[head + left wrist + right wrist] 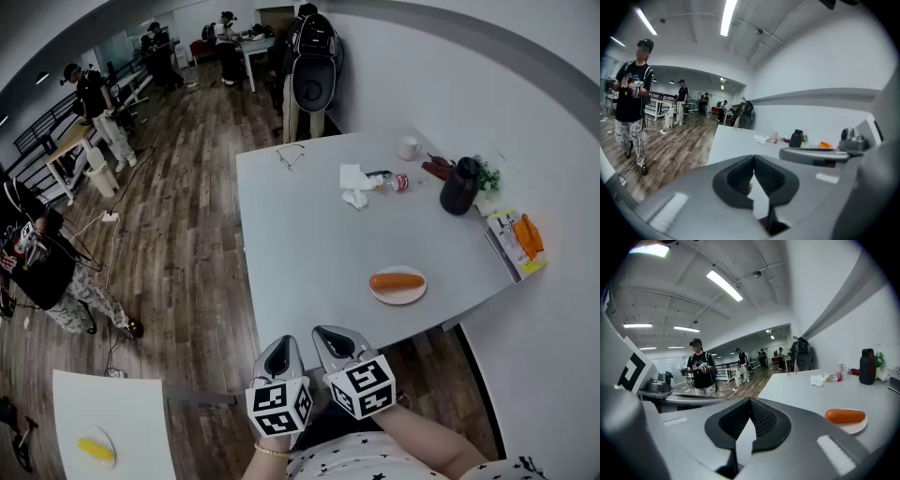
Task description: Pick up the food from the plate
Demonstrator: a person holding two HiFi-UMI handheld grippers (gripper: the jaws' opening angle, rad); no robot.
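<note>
My left gripper (281, 352) and right gripper (336, 339) sat closed and empty, near the table (309, 234) edge. The sausage (397, 280) lay left-to-right on its plate (397, 298), farther right, nearer my right gripper.

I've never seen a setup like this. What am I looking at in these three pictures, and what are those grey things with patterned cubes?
A person holds a claw tool in each hand; the cubes belong to them. One picture is from a head camera looking down at the left claw and right claw. The other two are from cameras riding on each claw. Both claws are shut and empty. On the table a sausage-shaped orange food lies on a plate, with a black flask, a cup and a tissue beyond it.
</note>
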